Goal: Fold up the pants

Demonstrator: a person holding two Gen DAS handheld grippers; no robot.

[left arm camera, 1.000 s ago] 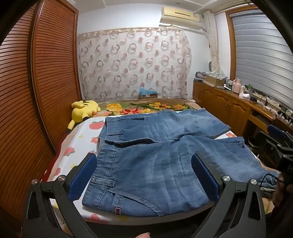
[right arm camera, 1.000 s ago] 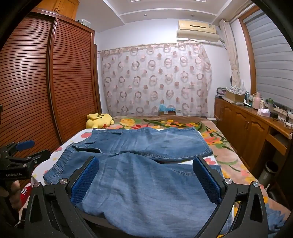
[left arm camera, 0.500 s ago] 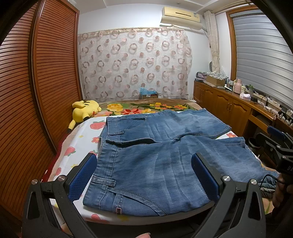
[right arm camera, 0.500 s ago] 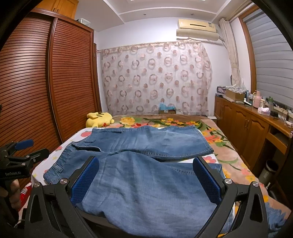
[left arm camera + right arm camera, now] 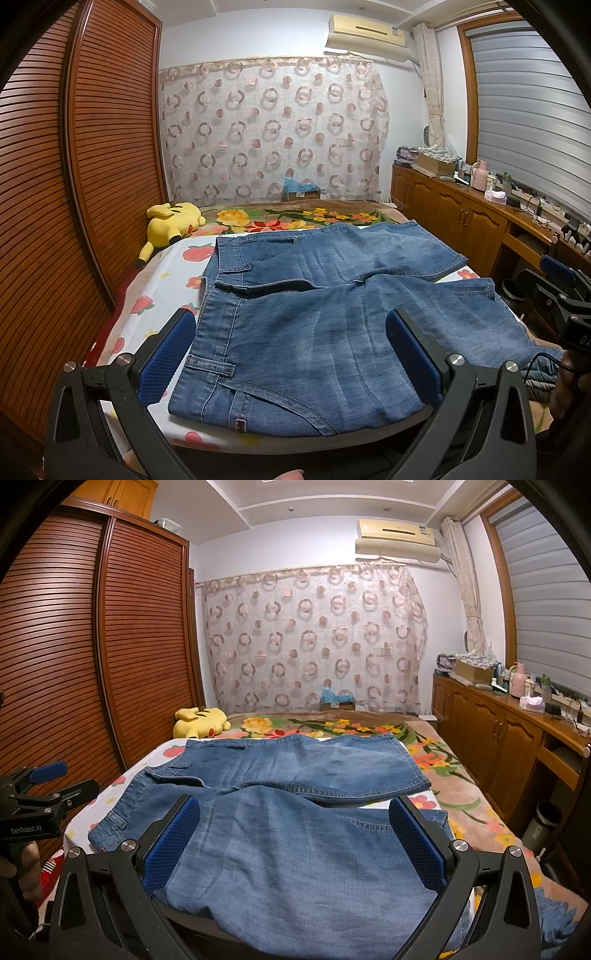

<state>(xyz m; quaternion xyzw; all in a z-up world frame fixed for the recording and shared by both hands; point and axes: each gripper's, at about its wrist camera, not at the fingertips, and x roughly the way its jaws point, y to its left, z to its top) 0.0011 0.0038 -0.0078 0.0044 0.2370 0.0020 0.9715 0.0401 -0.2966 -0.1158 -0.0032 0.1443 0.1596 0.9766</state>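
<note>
Blue denim pants (image 5: 314,325) lie spread flat on the bed, waistband to the left, both legs running right; they also show in the right wrist view (image 5: 295,834). My left gripper (image 5: 291,354) is open and empty, held above the waist end near the bed's front edge. My right gripper (image 5: 291,842) is open and empty, held above the near leg, whose end hangs over the bed's front edge. Each gripper shows in the other's view: the right one (image 5: 565,295) at the far right, the left one (image 5: 40,794) at the far left.
A yellow plush toy (image 5: 171,221) lies at the bed's far left by the wooden wardrobe (image 5: 74,184). A floral blanket (image 5: 424,746) covers the far and right bed. A wooden counter (image 5: 517,723) with clutter runs along the right wall. A small bin (image 5: 543,825) stands beside it.
Both grippers have shifted only slightly; the pants lie as before and both jaws stay wide open.
</note>
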